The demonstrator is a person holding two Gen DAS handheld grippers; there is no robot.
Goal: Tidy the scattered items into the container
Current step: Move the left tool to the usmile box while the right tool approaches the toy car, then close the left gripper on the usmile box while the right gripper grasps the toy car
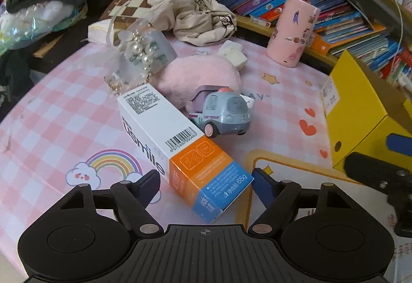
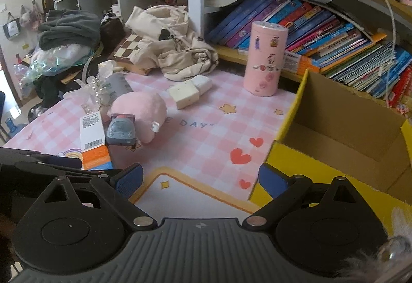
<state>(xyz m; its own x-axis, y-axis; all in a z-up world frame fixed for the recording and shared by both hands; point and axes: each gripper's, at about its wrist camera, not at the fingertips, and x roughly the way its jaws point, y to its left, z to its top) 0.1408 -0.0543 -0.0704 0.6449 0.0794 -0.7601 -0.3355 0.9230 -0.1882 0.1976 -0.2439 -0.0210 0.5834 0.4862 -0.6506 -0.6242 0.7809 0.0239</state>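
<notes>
Two grippers gaping wide, left gripper [image 1: 206, 181] straddling the toothpaste box [image 1: 177, 151] ungripped, right gripper [image 2: 200, 177] hovering empty beside the yellow box [image 2: 342, 128].

My left wrist view sits low and close over the toothpaste box [image 1: 180, 151], facing the bookshelf [image 1: 322, 12]. My right wrist view looks the same way from further right, sharing box, toy car [image 2: 121, 132] and yellow carton [image 2: 342, 128].

Counted one toothpaste box [image 1: 177, 144], one toy truck [image 1: 224, 114], one pink plush [image 1: 198, 77]. Also two pale blocks [image 2: 190, 89], one pink cylinder [image 2: 265, 59], one yellow box [image 2: 342, 133].
</notes>
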